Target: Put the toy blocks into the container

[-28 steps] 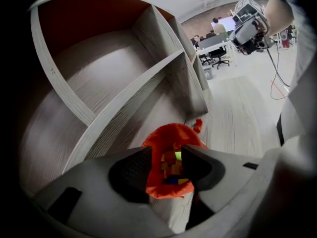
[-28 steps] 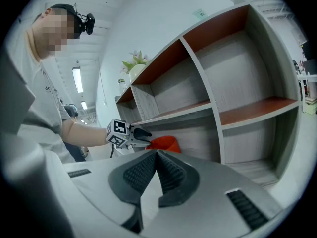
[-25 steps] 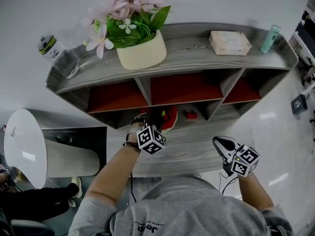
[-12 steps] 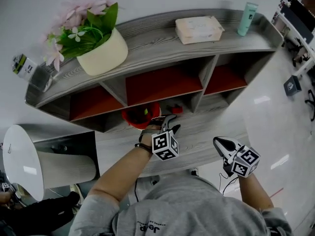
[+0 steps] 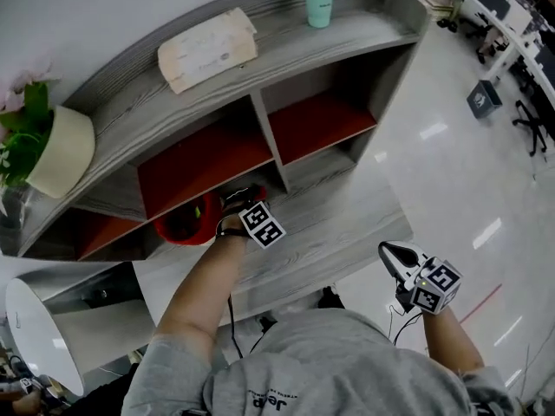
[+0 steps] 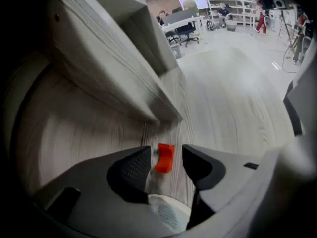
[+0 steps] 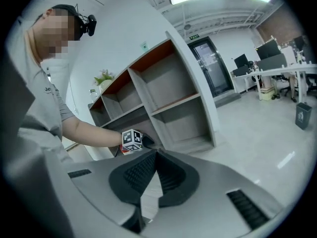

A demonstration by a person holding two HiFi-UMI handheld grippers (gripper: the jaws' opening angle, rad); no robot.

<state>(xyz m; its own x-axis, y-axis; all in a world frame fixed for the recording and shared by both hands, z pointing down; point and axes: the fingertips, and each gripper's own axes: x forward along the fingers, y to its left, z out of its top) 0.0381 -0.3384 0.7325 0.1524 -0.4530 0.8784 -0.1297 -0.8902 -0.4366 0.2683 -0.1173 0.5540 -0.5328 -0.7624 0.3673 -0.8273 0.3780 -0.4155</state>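
My left hand-held gripper has swung down; its jaws, just widened, straddle the red block ungripped, ready for pick-up.

— What's worn?
— A grey short-sleeved T-shirt, dark lettering on its chest; a thin black cable runs beside it.
— The tools?
— Left gripper and right gripper: grey shells, black ribbed pads, black-and-white marker cubes.

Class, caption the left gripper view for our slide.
Left gripper, jaws just opened wider, frames a red block on the shelf.
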